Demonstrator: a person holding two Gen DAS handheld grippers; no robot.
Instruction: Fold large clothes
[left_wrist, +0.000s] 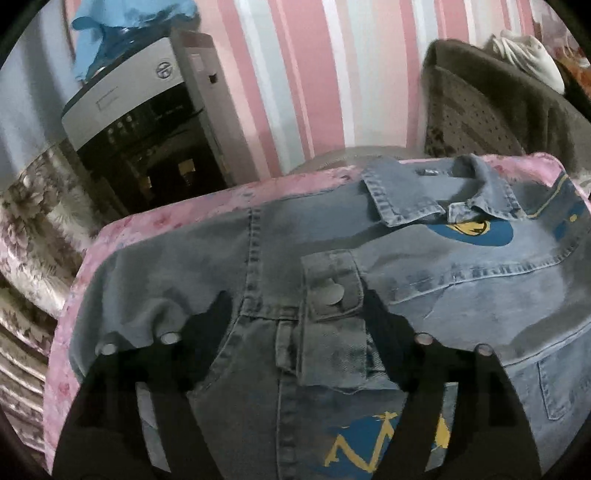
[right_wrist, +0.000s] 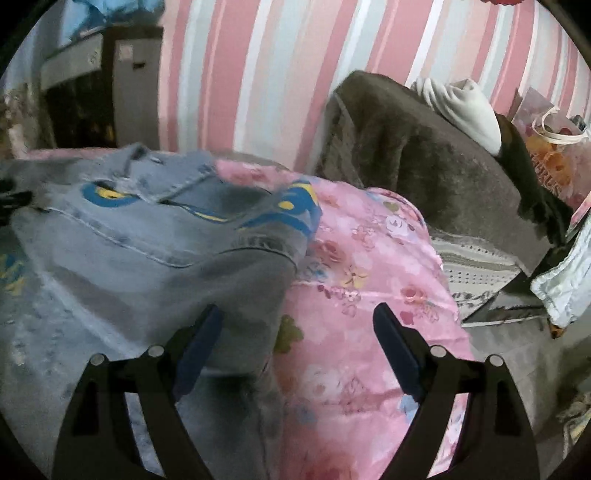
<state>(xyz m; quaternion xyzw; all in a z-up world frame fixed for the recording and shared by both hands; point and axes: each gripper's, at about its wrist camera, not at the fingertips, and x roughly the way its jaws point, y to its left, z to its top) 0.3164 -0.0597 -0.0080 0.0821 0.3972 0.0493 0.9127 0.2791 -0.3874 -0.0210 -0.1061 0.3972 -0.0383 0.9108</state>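
Jacket (left_wrist: 424, 266) lies flat on the pink sheet (left_wrist: 122, 229), collar at 1 o'clock | your left gripper (left_wrist: 299, 314) spread wide over the folded sleeve cuff; your right gripper (right_wrist: 295, 325) wide, astride the jacket's edge at 9 o'clock | risk: stiff denim may spring open; the sheet may get pinched too

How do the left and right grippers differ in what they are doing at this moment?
The left gripper has a folded denim cuff between its fingers; the right gripper has nothing between its fingers. The left sits wholly over the denim jacket; the right straddles the jacket's edge and the pink floral sheet. Both are open, over the same jacket.
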